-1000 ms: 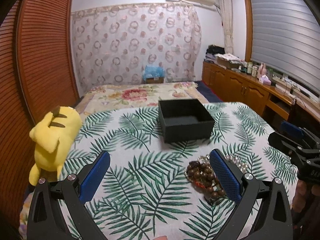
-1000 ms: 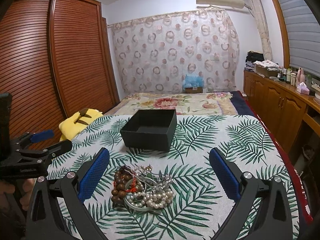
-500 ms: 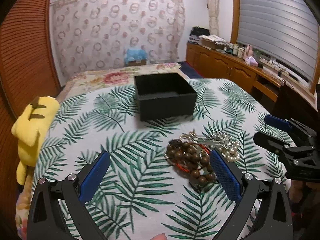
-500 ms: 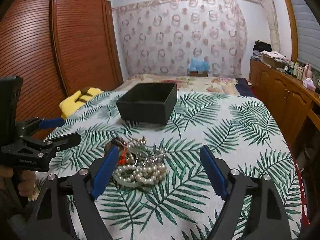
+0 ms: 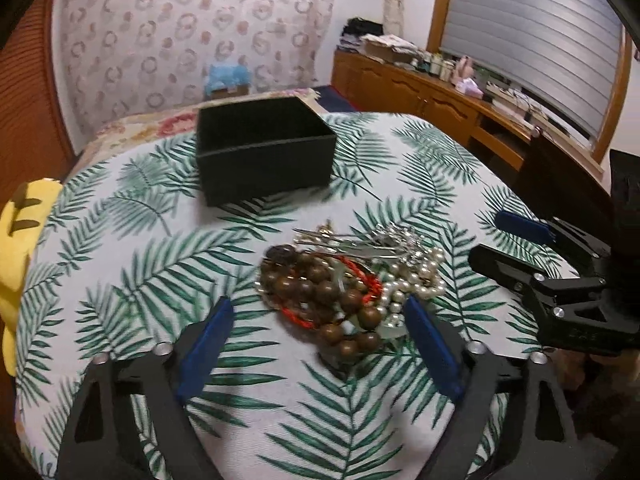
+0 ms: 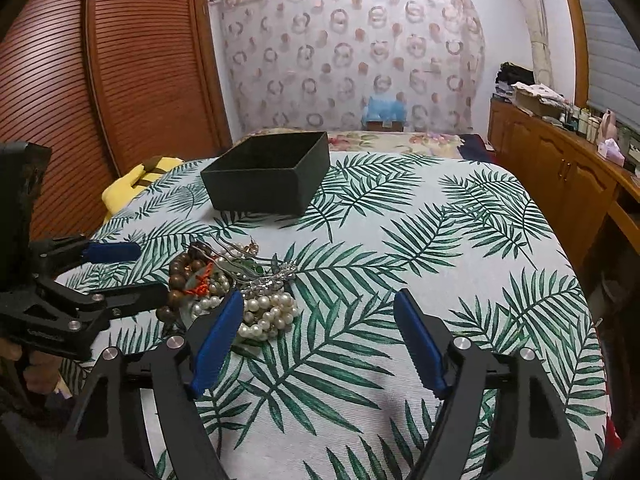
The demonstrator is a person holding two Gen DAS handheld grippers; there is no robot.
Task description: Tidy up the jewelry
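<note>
A jewelry pile (image 5: pixel 352 280) lies on the palm-leaf cloth: brown wooden beads (image 5: pixel 340 300), a red cord, white pearls (image 5: pixel 416 276) and silver pieces. It also shows in the right wrist view (image 6: pixel 232 284). An empty black box (image 5: pixel 264 156) stands beyond it, also seen in the right wrist view (image 6: pixel 268 176). My left gripper (image 5: pixel 320 340) is open, just in front of the beads. My right gripper (image 6: pixel 320 336) is open, its left finger beside the pearls (image 6: pixel 268 312). Each gripper shows in the other's view, the right (image 5: pixel 520 248) and the left (image 6: pixel 116 272).
A yellow plush toy (image 5: pixel 20 248) lies at the cloth's left edge. A wooden slatted wardrobe (image 6: pixel 100 80) stands on the left. A wooden sideboard (image 6: pixel 568 168) with clutter runs along the right under a window blind. A patterned curtain hangs behind.
Both grippers have moved forward and down toward the jewelry pile. The left one has swung right so the beads sit between its fingers. Both stay open.
</note>
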